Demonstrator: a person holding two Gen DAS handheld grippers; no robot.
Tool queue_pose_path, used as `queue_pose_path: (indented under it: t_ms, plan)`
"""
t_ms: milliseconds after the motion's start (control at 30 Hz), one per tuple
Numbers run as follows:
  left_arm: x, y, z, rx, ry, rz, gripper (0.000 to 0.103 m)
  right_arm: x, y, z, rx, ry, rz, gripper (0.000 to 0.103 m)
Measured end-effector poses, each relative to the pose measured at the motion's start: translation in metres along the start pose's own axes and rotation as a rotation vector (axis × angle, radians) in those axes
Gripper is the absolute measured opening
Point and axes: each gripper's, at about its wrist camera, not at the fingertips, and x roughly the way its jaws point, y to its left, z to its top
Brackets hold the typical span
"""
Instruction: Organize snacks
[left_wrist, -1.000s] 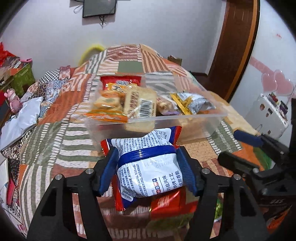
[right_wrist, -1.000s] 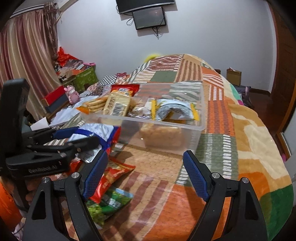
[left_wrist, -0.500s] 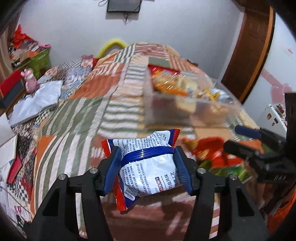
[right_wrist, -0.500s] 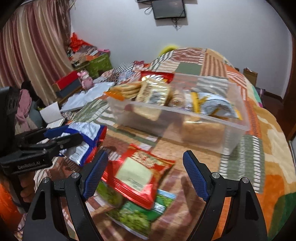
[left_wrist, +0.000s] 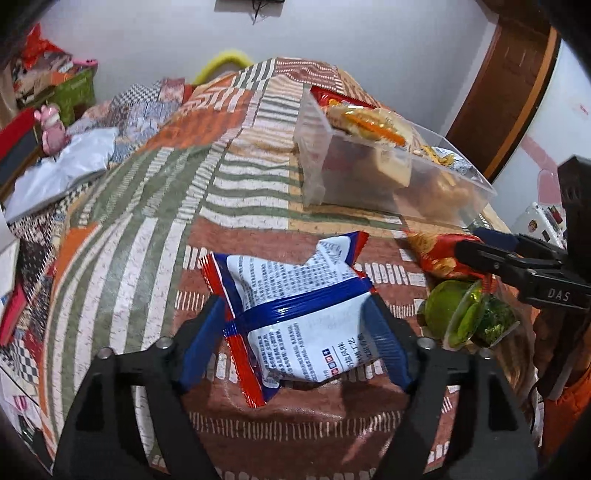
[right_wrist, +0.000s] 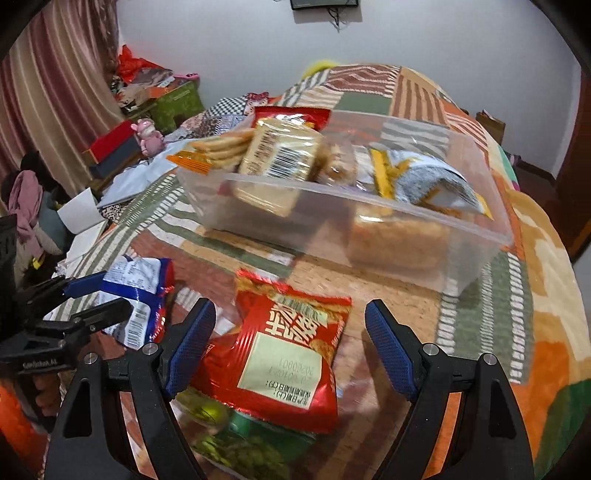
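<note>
A white, blue and red snack bag (left_wrist: 295, 306) lies on the patchwork bedspread (left_wrist: 147, 221) between the jaws of my left gripper (left_wrist: 295, 301). Those jaws are opening and the left pad stands off the bag's edge. In the right wrist view the same bag (right_wrist: 136, 291) and left gripper (right_wrist: 110, 291) show at the left. My right gripper (right_wrist: 290, 304) is open above a red snack bag (right_wrist: 288, 354), which lies on a green snack bag (right_wrist: 236, 446). Behind them stands a clear plastic bin (right_wrist: 369, 236) holding several snack packs.
The bin (left_wrist: 321, 173) sits right of centre in the left wrist view, with my right gripper (left_wrist: 469, 240) over the red bag (left_wrist: 439, 254) and green bag (left_wrist: 469, 317). Boxes, a pink toy (right_wrist: 147, 138) and papers lie beyond the bed's left side.
My left gripper carried the white-blue bag leftward away from the bin, lowered it onto the bedspread, and its jaws widened off it. The right gripper moved over the red bag.
</note>
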Motion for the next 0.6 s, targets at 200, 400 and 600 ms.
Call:
queue_pose_path:
  t_ms: [200, 400, 600]
  plan:
    - [0.01, 0.002, 0.002, -0.032, 0.023, -0.021, 0.09, 0.009, -0.016, -0.011, 0.022, 0.07, -0.02, 0.081]
    - [0.019, -0.011, 0.005, 0.0, 0.03, 0.006, 0.091, 0.012, -0.008, -0.012, -0.018, 0.047, -0.015, 0.071]
    - [0.018, -0.02, 0.001, 0.031, -0.008, 0.046, 0.079, 0.008, -0.008, -0.014, -0.022, 0.01, -0.008, 0.062]
